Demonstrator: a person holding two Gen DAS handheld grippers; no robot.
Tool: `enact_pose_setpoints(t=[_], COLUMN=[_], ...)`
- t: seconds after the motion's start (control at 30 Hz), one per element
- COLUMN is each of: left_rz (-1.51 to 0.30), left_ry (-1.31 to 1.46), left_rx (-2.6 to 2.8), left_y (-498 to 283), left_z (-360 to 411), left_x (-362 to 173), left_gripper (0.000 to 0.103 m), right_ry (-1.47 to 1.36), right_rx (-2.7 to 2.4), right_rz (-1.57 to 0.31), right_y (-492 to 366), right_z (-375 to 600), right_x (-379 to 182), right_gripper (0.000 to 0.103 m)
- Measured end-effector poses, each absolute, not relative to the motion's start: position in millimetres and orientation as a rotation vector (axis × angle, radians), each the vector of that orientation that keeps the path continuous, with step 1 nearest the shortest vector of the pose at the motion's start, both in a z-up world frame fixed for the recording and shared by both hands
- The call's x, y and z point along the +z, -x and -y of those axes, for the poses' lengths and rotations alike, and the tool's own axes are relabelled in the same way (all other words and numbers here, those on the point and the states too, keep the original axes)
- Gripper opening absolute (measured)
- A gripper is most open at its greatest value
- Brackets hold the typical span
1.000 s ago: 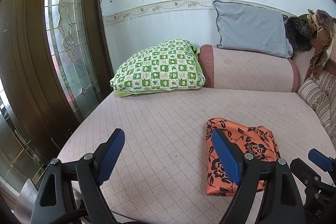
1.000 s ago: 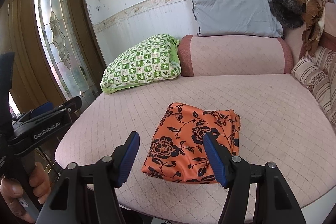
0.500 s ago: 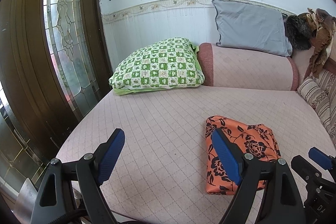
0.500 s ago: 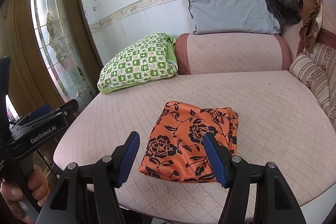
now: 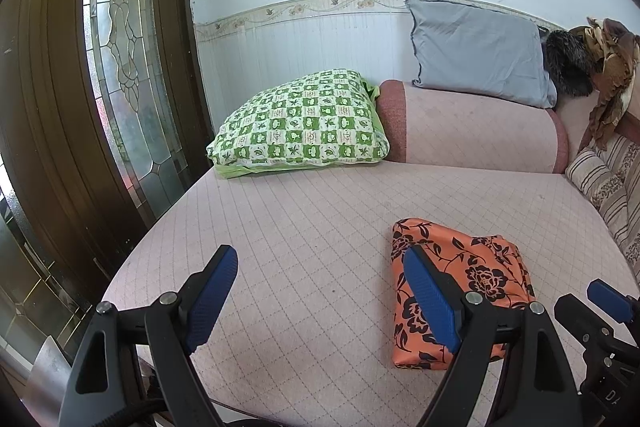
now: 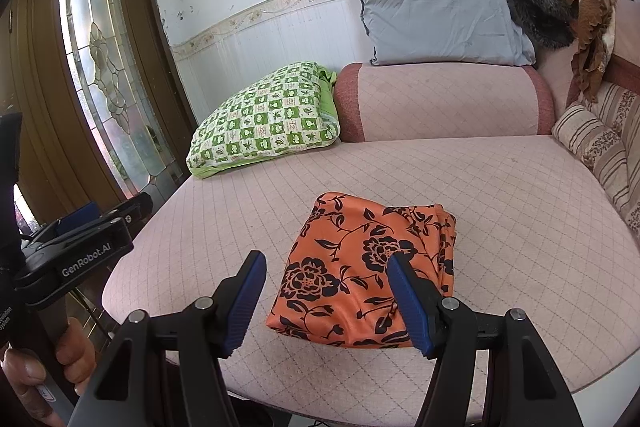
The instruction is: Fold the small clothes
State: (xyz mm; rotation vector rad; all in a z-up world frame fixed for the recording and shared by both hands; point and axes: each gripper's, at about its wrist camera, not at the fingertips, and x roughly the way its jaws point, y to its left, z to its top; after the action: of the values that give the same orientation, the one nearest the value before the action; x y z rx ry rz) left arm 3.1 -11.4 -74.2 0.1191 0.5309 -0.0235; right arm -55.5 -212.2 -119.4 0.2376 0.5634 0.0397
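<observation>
Orange flowered cloth (image 6: 372, 271) lying on the pink quilted couch seat (image 6: 500, 195), already in a neat folded square, thick stacked edges on its 3 o'clock side. Right gripper (image 6: 332, 301) held above the near edge of the cloth, tongs apart with nothing between them, not touching the fabric as far as can be seen. Left gripper (image 5: 320, 299) off at about 9 o'clock from the cloth, tongs spread wide and empty too — bare seat under the gap. Hand (image 6: 44, 371) wrapped around the left handle at the low corner of the right view. Looks like the folding is near done or done. If one more fold is wanted: come down softly, pinch all the layers at one near corner, not just the top one, lift a little, and lay it over toward 12 o'clock — slow, so the slippery stack does not slide open. Green checked pillow (image 5: 304, 123) and grey pillow (image 5: 476, 51) far back at 12 o'clock, well apart from the work.
</observation>
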Motion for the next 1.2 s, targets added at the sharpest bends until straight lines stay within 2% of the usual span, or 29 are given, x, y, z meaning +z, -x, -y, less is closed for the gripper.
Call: enact_pose_setpoints(t=[1.2], left_rz=[-0.513], left_ry=[-0.081], left_rx=[-0.018], left_y=[9], left_z=[1], left_x=[-62], left_gripper=[0.085], right_ry=[-0.217], right_rx=[0.041], right_rz=[-0.537], right_y=[60], right_z=[198], right_x=[-104], right_gripper=[0.067])
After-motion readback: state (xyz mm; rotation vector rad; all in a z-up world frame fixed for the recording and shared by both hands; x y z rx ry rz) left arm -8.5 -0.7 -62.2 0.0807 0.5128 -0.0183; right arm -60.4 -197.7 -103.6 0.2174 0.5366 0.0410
